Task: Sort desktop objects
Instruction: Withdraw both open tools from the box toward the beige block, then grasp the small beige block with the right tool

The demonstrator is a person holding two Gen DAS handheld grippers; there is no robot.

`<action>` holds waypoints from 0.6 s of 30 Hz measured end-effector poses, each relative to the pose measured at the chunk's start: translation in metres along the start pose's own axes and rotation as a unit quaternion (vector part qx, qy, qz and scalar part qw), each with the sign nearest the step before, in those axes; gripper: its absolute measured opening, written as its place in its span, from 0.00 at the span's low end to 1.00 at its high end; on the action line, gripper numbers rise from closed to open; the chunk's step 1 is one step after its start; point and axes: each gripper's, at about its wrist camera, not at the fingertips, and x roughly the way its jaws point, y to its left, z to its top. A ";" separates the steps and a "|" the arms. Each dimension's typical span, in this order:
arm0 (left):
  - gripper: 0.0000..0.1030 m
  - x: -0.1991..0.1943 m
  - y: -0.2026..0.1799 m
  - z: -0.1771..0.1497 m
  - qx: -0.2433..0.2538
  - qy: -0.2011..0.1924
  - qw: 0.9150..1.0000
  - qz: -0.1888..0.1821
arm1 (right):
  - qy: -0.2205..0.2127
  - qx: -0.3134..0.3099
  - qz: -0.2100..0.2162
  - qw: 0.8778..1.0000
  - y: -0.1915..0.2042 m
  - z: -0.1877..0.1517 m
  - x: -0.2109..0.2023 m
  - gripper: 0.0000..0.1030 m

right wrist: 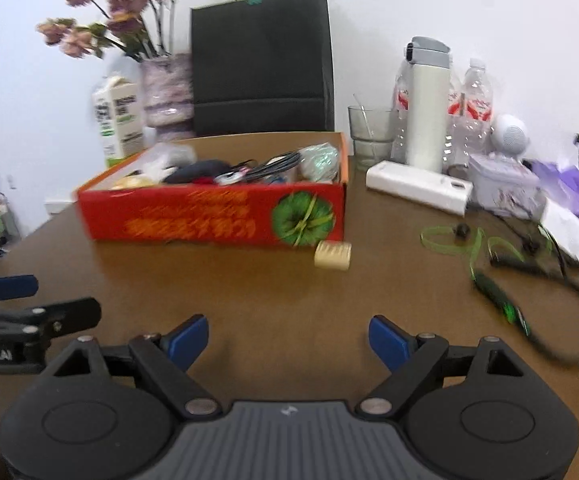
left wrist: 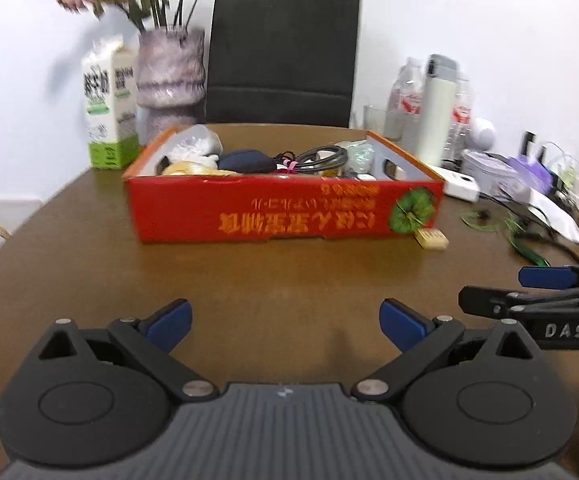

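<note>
A red cardboard box sits mid-table, filled with a dark pouch, coiled cables and wrapped items. A small cream block lies on the table at the box's near right corner. My left gripper hovers open over bare wood in front of the box, nothing between its blue pads. My right gripper is also open and empty, near the table's front; it shows at the right edge of the left wrist view. A green ribbon and black cable lie to the right.
Behind the box stand a milk carton, a vase of flowers and a black paper bag. At the back right are a glass, a white flask, plastic bottles, a white power bank and purple items.
</note>
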 end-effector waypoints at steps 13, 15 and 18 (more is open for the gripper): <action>0.07 0.104 0.005 0.046 -0.046 0.056 0.997 0.020 | 0.030 0.008 -0.020 0.999 -0.015 0.041 0.102 0.29; 0.06 0.100 0.001 0.040 -0.039 0.062 0.997 0.016 | 0.029 -0.001 -0.003 1.000 -0.007 0.037 0.096 0.29; 0.03 0.088 -0.003 0.036 -0.034 0.069 0.997 0.016 | 0.020 -0.009 0.013 1.000 0.008 0.033 0.079 0.29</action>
